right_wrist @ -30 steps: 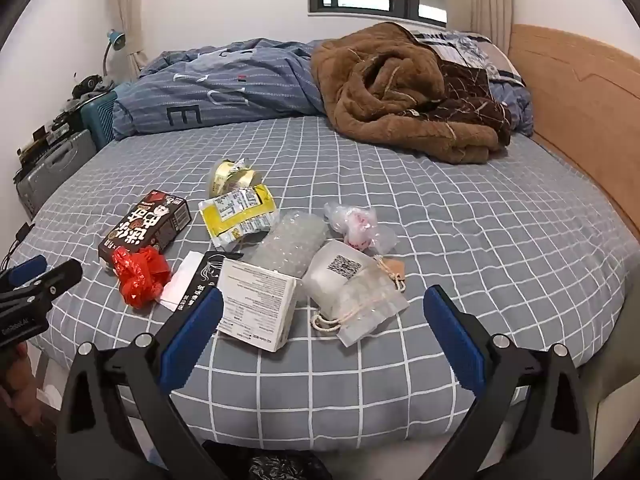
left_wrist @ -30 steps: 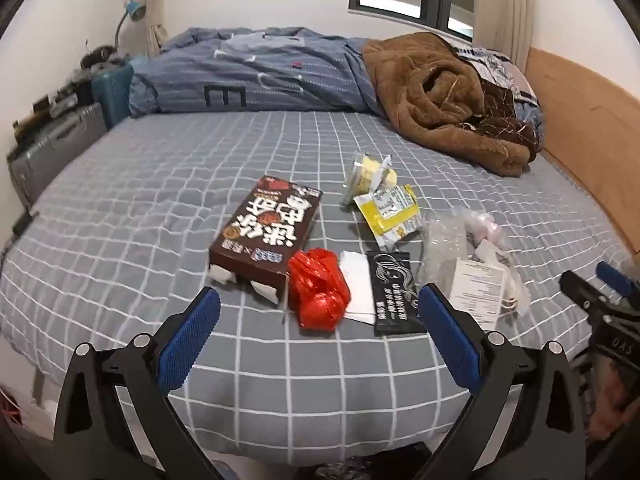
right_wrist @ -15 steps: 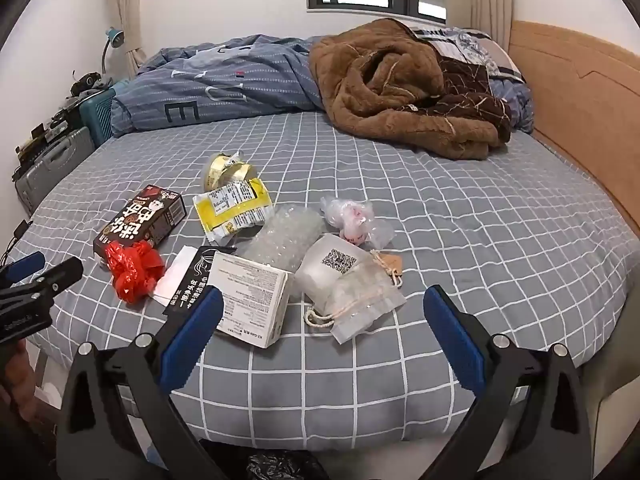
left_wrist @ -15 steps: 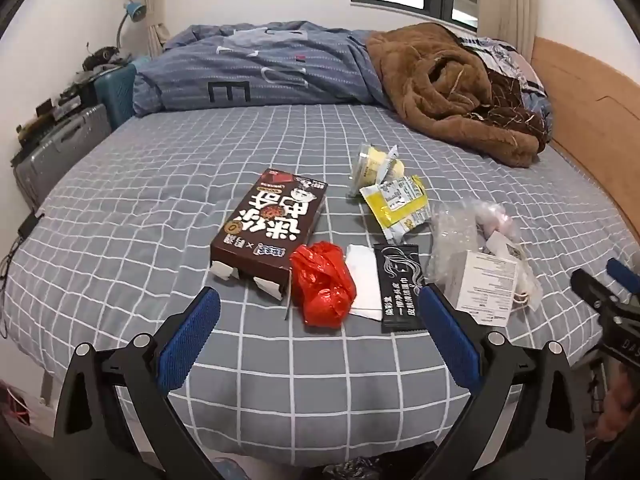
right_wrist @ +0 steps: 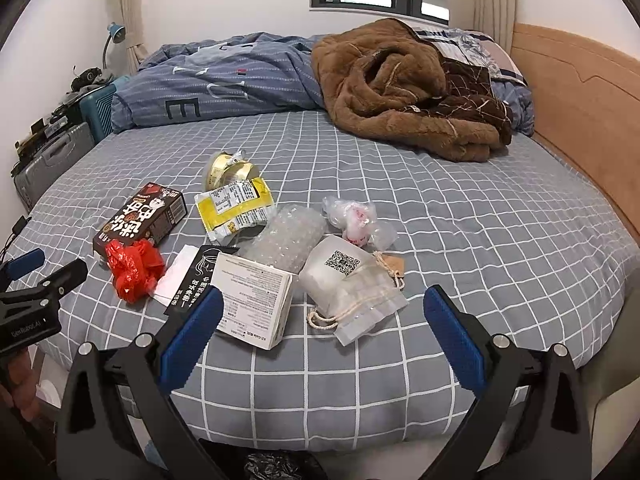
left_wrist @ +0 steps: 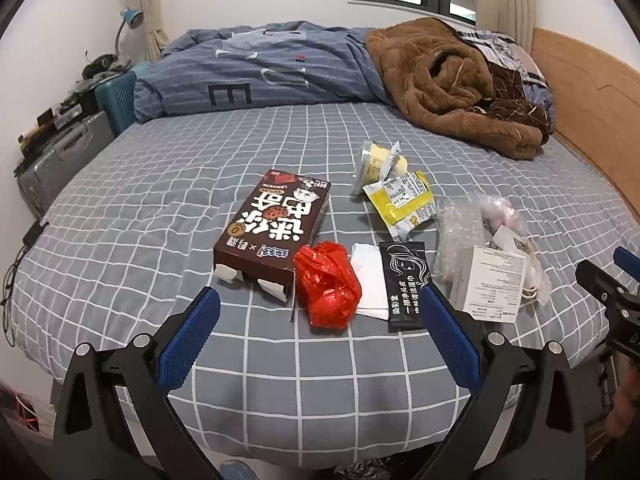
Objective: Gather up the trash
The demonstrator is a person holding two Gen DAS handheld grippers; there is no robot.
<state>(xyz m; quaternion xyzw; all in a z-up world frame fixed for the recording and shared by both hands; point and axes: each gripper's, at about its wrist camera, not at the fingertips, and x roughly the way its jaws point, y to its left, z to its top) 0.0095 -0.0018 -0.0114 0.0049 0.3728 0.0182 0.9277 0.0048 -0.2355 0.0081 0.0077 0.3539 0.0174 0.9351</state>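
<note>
A grey bed sheet with a white grid (left_wrist: pixel 120 240) fills the middle of both views, with the trash scattered in a loose cluster toward the lower centre of each frame. The left gripper (left_wrist: pixel 318 338) hangs at the bottom of its view with its blue-padded fingers spread wide and nothing between them; above the gap lies a crumpled red plastic bag (left_wrist: pixel 328 284), touching the near end of a dark brown snack box (left_wrist: pixel 276 228). Just right of the bag sit a white tissue (left_wrist: pixel 370 276) and a black sachet (left_wrist: pixel 404 284), the sachet partly over the tissue.

The right gripper (right_wrist: pixel 318 334) is likewise spread apart and empty at the bottom of its view. Its left finger overlaps a white printed carton (right_wrist: pixel 256 300), and a frosted drawstring pouch (right_wrist: pixel 352 288) with a QR code lies between the fingers, higher in the frame. Behind them are a piece of bubble wrap (right_wrist: pixel 292 240), a yellow snack wrapper (right_wrist: pixel 236 208), a small plastic cup (right_wrist: pixel 226 170) and a crumpled clear bag (right_wrist: pixel 354 218).

A brown fleece blanket (right_wrist: pixel 400 92) and a blue striped duvet (right_wrist: pixel 224 80) lie heaped at the upper part of the frame, a wooden headboard (right_wrist: pixel 580 112) at the right edge, and a grey suitcase (left_wrist: pixel 60 160) at the left.
</note>
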